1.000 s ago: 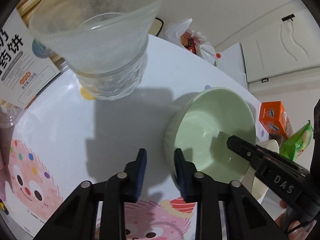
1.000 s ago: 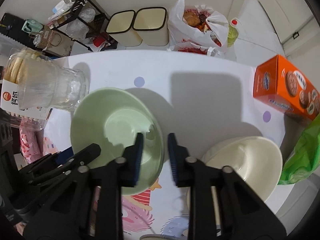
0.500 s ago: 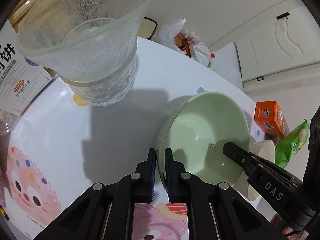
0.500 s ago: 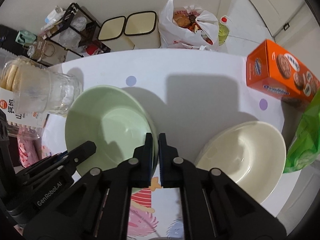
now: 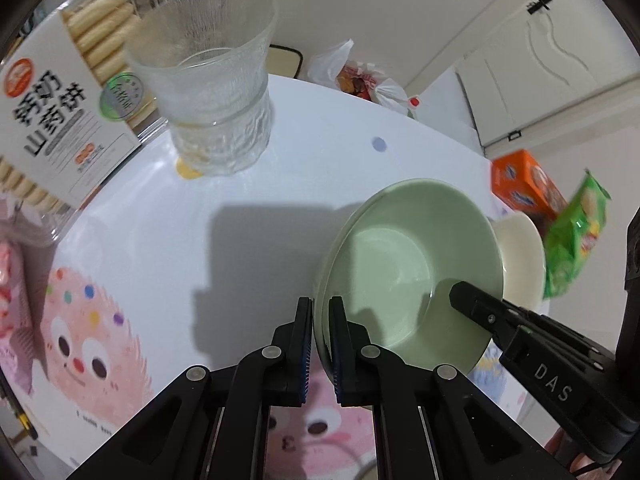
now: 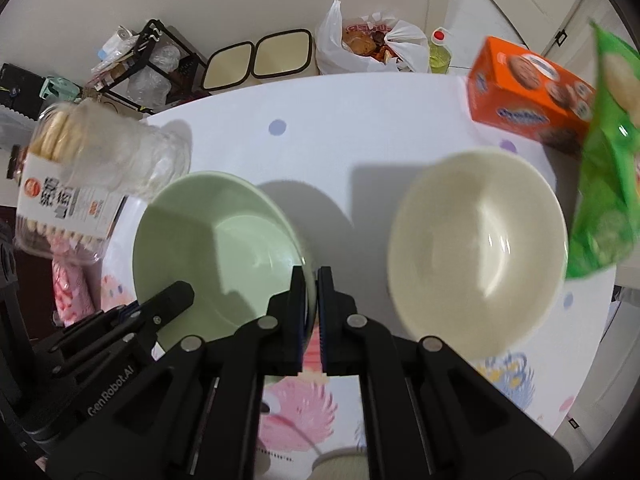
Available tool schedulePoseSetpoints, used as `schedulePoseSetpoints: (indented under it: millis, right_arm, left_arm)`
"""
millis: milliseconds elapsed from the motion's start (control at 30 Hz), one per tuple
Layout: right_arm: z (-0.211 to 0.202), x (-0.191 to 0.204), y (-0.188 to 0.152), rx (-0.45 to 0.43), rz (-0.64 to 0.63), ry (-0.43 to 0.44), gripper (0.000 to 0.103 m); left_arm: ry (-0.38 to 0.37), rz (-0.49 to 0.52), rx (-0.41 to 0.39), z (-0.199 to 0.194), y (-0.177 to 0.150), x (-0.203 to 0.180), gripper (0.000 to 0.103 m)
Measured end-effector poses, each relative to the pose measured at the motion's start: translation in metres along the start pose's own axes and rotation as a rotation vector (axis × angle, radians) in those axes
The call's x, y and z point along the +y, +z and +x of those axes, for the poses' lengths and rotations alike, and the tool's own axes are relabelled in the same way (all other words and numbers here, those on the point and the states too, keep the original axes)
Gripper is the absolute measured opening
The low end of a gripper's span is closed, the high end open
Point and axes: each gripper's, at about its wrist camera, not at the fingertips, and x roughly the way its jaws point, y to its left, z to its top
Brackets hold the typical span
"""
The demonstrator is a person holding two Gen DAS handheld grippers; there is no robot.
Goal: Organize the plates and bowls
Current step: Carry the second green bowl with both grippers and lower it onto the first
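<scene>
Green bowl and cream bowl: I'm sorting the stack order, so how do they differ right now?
The green bowl is pale green; the cream bowl is off-white. Both the left gripper and right gripper are shut on the green bowl's rim, while nothing touches the cream bowl. Both are empty, round and upright.

pale green bowl (image 6: 224,240); cream bowl (image 6: 476,248); white table (image 5: 320,168) with lilac dots and pink fuzzy cartoon faces; orange box (image 6: 528,96) with printed cookies; bright green bag (image 6: 608,200); clear ribbed glass (image 5: 208,92); black grippers, blue pads (image 5: 306,356).
</scene>
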Motion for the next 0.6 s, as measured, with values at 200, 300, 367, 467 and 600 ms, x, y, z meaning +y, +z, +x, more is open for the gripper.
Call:
schedulePoseSetpoints:
  millis: [200,300,367,467,600]
  right_arm:
    - [-0.034,-0.005,-0.042,-0.056,-0.007,0.011,0.008]
    - [-0.048,-0.009,-0.060,-0.074,0.007,0.012,0.008]
    - [-0.060,-0.012,-0.077,-0.089,0.008,0.004,0.008]
    - [-0.074,-0.016,-0.099,-0.105,0.016,0.007,0.008]
    - [-0.087,-0.022,-0.128,-0.123,0.039,0.020,0.009]
  left_arm:
    - [0.007,0.053,-0.038,-0.030,-0.039,-0.015,0.007]
    - [0.008,0.083,-0.049,-0.042,-0.060,-0.025,0.007]
    - [0.014,0.109,-0.059,-0.051,-0.077,-0.031,0.007]
    - [0.021,0.134,-0.068,-0.061,-0.097,-0.040,0.007]
    - [0.039,0.157,-0.079,-0.069,-0.125,-0.049,0.007]
